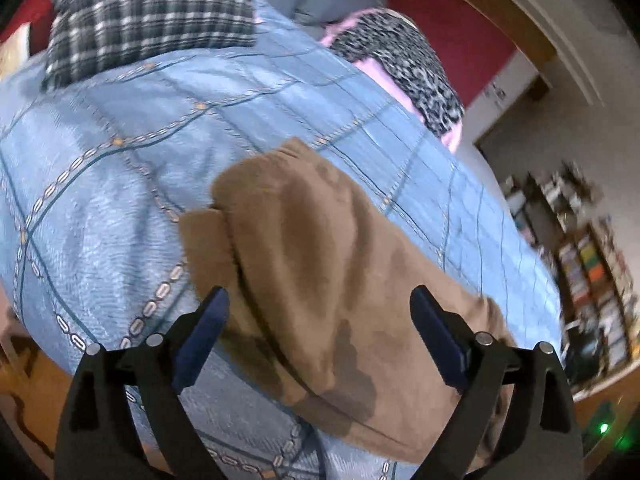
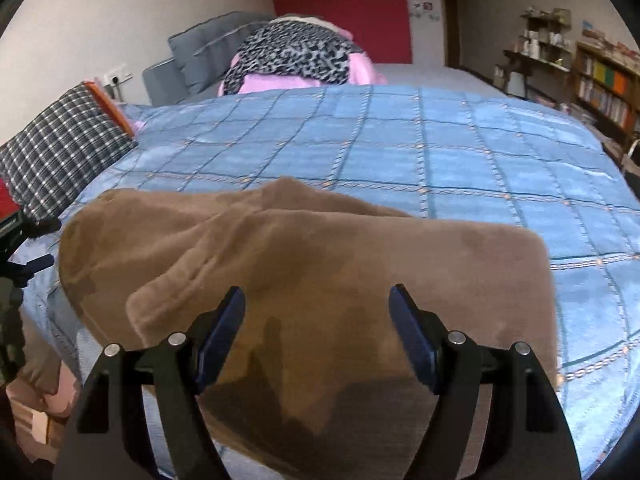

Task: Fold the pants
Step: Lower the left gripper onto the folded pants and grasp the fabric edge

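Observation:
The brown fleece pants (image 1: 320,264) lie folded in a thick bundle on the blue checked bedspread (image 1: 120,152). My left gripper (image 1: 320,300) is open and empty, hovering just above the near part of the pants. In the right wrist view the pants (image 2: 304,248) fill the near middle of the bedspread (image 2: 440,152). My right gripper (image 2: 318,300) is open and empty, its fingers spread above the near edge of the pants. Part of the left gripper (image 2: 24,264) shows at the left edge of that view.
A plaid pillow (image 2: 60,152) lies at the left of the bed. A leopard-print and pink pile (image 2: 296,60) lies at the far end, by a grey headboard (image 2: 200,48). Bookshelves (image 2: 600,84) stand to the right. The bed's near edge drops to the floor.

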A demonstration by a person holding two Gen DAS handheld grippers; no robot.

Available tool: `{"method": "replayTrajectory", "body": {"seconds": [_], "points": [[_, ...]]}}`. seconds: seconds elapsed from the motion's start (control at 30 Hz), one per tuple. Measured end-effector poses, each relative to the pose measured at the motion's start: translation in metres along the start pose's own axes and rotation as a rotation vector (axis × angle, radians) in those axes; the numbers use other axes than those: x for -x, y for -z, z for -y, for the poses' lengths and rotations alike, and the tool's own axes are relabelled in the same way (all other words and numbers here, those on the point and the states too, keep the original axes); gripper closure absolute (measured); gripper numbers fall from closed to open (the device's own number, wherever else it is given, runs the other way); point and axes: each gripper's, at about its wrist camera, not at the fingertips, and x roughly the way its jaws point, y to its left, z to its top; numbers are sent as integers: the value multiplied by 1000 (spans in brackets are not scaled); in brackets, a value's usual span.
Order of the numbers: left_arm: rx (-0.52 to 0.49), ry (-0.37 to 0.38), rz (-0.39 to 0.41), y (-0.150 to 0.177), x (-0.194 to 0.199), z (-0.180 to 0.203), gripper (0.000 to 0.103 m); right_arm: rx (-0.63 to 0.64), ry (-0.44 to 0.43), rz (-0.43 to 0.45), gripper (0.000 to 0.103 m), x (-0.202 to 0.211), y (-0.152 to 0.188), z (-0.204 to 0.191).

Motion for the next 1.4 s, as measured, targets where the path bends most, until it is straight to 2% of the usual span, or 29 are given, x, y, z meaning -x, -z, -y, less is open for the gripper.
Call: {"method": "replayTrajectory", "body": {"seconds": [0.23, 0.4, 0.53, 0.7, 0.83, 0.97, 1.07, 1.17, 1.23, 1.27, 1.3, 1.33, 1.37, 1.4], "points": [[23, -53, -4, 0, -19, -16, 10, 61, -50, -1, 29, -5, 0, -29], [51, -45, -23, -9, -41, -23, 4, 82, -74, -13, 29, -11, -2, -42], [76, -46, -39, -12, -52, -29, 3, 107, -85, -43, 29, -20, 2, -50], [100, -29, -40, -16, -49, -34, 3, 98, -93, -111, 26, -37, 11, -50], [138, -59, 0, -16, -37, -41, 3, 113, -83, -113, 25, -39, 14, -52], [119, -109, 25, -18, -40, -42, 3, 96, -91, -117, 24, -41, 15, -49], [122, -83, -1, -20, -49, -41, 3, 91, -94, -117, 24, -41, 15, -48], [142, -8, -30, -28, -57, -38, 3, 91, -93, -116, 24, -42, 14, -49], [153, 7, -36, -31, -60, -35, 4, 91, -92, -115, 24, -42, 14, -49], [152, 7, -39, -33, -62, -35, 5, 91, -91, -115, 24, -42, 15, -48], [150, 4, -40, -33, -63, -35, 17, 91, -91, -115, 24, -42, 15, -48], [146, -9, -48, -34, -65, -35, 35, 92, -90, -115, 24, -42, 15, -49], [149, -5, -61, -34, -67, -36, 41, 94, -90, -113, 24, -41, 15, -49], [156, 9, -71, -34, -69, -37, 55, 93, -91, -113, 23, -42, 15, -49]]}}
